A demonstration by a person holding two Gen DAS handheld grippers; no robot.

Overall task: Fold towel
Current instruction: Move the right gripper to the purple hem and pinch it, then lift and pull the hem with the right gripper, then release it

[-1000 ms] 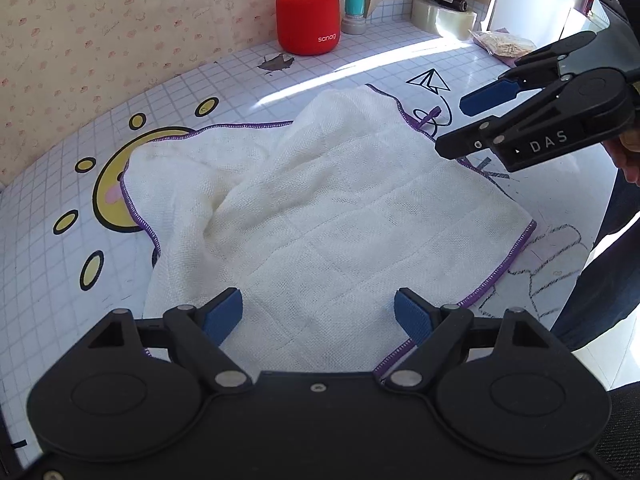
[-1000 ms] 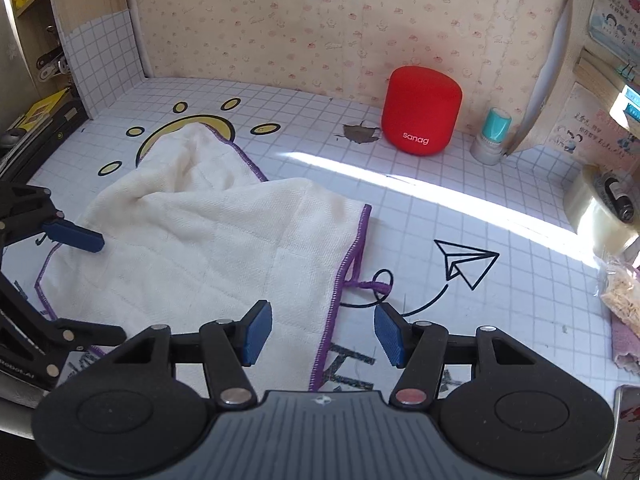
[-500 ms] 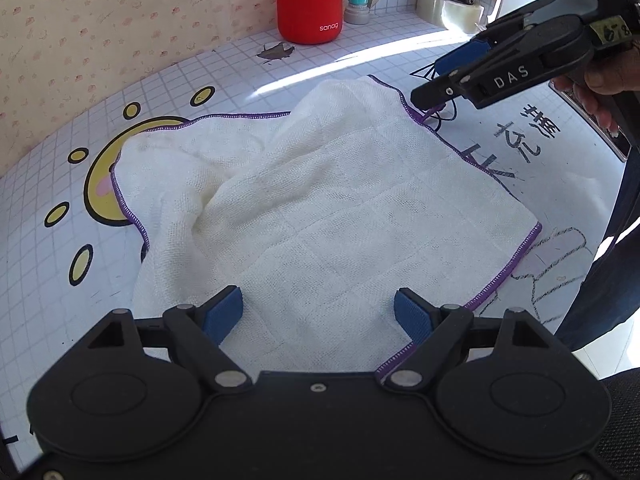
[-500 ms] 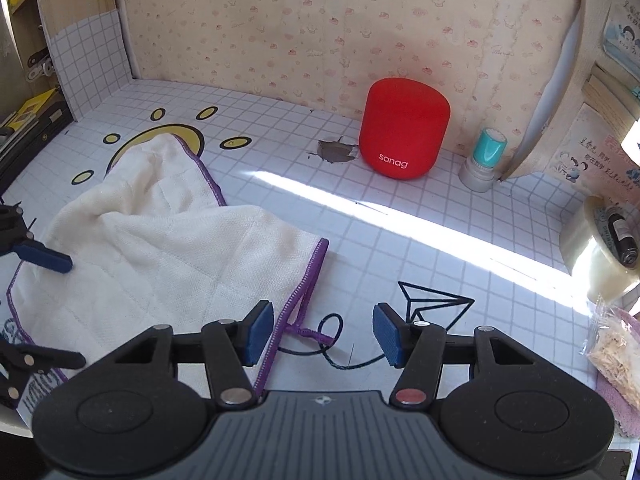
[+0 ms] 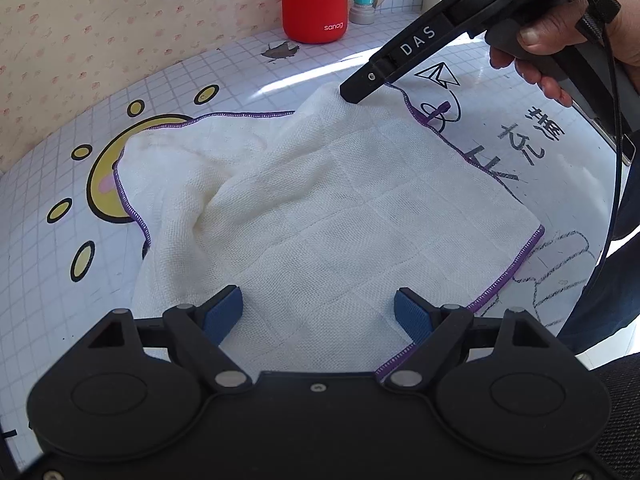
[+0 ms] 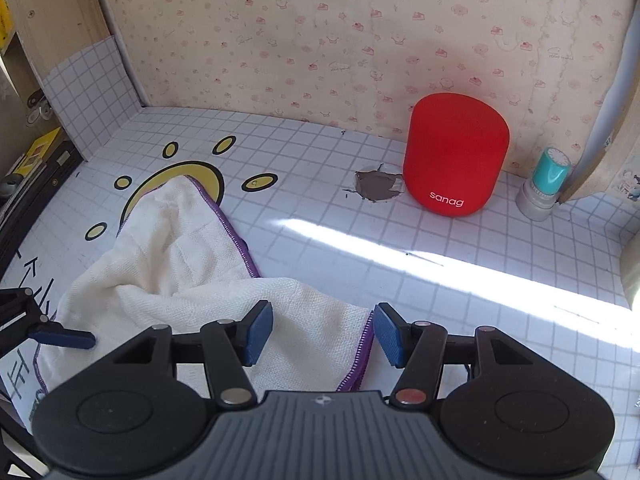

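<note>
A white towel [image 5: 320, 208] with purple edging lies rumpled on the gridded table, one part bunched over the yellow sun drawing. My left gripper [image 5: 318, 304] hangs open and wide over the towel's near edge, its blue pads clear of the cloth. My right gripper [image 6: 322, 328] is open at the towel's far right corner [image 6: 352, 320], and the purple hem runs between its pads, which do not press on it. In the left wrist view the right gripper [image 5: 356, 94] has its tip down on that corner. One left finger [image 6: 64, 336] shows at the right wrist view's left edge.
A red speaker [image 6: 456, 152] stands against the papered wall, with a teal-capped bottle [image 6: 544, 184] to its right and a torn patch [image 6: 376, 186] in the table covering to its left. A person's hand [image 5: 560, 40] holds the right gripper. The table edge runs along the right [image 5: 616, 152].
The right gripper has moved forward and down from beside the towel's right hem to its far right corner. The left gripper has stayed where it was, still open.
</note>
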